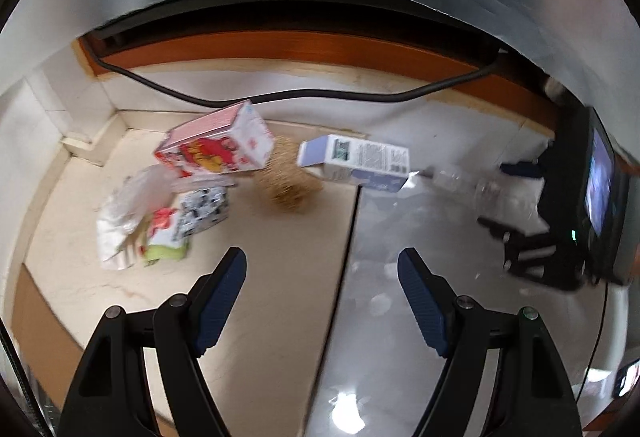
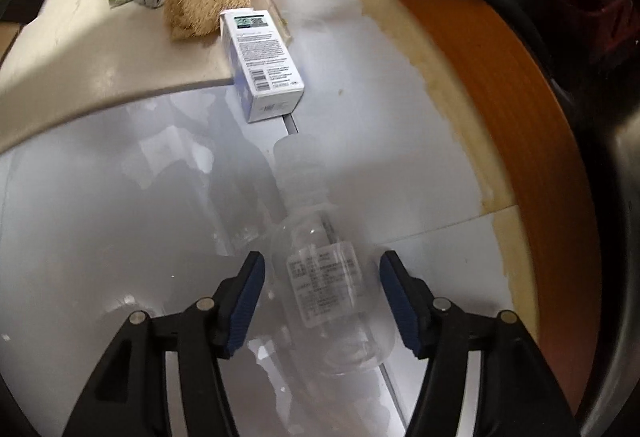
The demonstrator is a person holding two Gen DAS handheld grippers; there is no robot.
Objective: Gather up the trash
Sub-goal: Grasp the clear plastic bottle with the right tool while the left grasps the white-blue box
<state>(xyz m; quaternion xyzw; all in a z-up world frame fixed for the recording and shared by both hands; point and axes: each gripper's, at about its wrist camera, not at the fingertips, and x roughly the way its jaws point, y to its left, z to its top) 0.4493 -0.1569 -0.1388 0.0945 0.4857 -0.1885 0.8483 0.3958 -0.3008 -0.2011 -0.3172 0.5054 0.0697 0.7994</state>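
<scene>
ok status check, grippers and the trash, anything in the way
Right gripper open, astride clear plastic bottle lying on grey floor, pads not touching. Left gripper open, empty. White and blue carton beyond bottle's cap; nothing blocking.

Bare floor (image 1: 360, 317) lies before the left tongs (image 1: 322, 269); cartons (image 1: 356, 161) crowd farther ahead.
</scene>
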